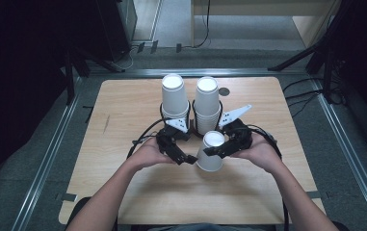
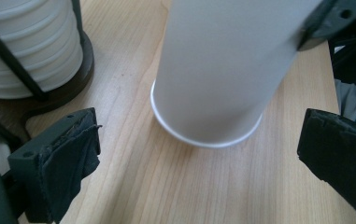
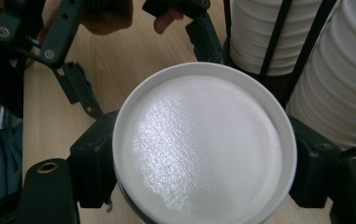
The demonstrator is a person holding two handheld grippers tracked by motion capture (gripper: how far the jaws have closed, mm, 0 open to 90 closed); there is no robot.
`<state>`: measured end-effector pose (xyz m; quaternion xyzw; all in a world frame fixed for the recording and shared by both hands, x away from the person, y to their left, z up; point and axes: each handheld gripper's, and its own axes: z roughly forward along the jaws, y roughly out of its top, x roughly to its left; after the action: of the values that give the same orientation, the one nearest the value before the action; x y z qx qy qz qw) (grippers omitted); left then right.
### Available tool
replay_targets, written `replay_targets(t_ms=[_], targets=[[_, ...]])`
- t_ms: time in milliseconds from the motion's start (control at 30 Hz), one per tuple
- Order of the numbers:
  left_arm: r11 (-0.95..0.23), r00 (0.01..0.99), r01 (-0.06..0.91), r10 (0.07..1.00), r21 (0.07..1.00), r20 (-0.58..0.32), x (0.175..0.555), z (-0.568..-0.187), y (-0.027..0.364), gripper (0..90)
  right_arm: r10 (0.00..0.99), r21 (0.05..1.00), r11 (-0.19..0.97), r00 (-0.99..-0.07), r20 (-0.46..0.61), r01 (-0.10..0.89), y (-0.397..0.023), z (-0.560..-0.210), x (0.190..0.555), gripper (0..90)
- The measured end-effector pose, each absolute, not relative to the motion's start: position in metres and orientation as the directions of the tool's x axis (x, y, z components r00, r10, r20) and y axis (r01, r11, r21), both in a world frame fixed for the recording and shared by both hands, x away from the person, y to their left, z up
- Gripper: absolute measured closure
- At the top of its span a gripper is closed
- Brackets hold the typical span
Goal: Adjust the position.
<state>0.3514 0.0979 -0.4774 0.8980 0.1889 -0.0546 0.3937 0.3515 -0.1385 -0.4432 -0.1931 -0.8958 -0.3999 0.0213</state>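
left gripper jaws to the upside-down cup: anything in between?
Nothing: bare wooden table lies between the open left gripper and the cup, seen in the left gripper view.

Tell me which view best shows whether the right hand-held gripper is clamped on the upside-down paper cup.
The right gripper view: both black jaws press the cup just under its upturned base. The high view shows the right hand-held gripper at the cup from afar. The left gripper view shows the cup's wall and one pad on it.
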Motion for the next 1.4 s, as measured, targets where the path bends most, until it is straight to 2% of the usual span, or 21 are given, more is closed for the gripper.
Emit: replay_targets(t_ms=[200, 800, 967, 1300, 1400], targets=[[-0.624, 0.928, 0.370, 0.284, 0.688, -0.242, 0.348, -0.479, 0.091, 0.0, 0.318, 0.721, 0.592, -0.927, 0.200, 0.359, -0.135, -0.441, 0.350, 24.9], [-0.596, 0.927, 0.375, 0.222, 0.710, -0.303, 0.346, -0.484, 0.080, 0.0, 0.278, 0.766, 0.545, -0.935, 0.220, 0.342, -0.125, -0.431, 0.344, 25.0], [-0.586, 0.928, 0.370, 0.198, 0.721, -0.316, 0.346, -0.485, 0.081, 7.0, 0.271, 0.778, 0.516, -0.930, 0.249, 0.359, -0.126, -0.431, 0.345, 25.0], [-0.572, 0.929, 0.369, 0.193, 0.733, -0.317, 0.346, -0.485, 0.081, 7.3, 0.256, 0.785, 0.513, -0.935, 0.245, 0.346, -0.122, -0.433, 0.344, 25.2], [-0.578, 0.936, 0.349, 0.177, 0.738, -0.303, 0.345, -0.484, 0.082, 10.4, 0.253, 0.784, 0.513, -0.934, 0.252, 0.350, -0.121, -0.433, 0.344, 25.3]])
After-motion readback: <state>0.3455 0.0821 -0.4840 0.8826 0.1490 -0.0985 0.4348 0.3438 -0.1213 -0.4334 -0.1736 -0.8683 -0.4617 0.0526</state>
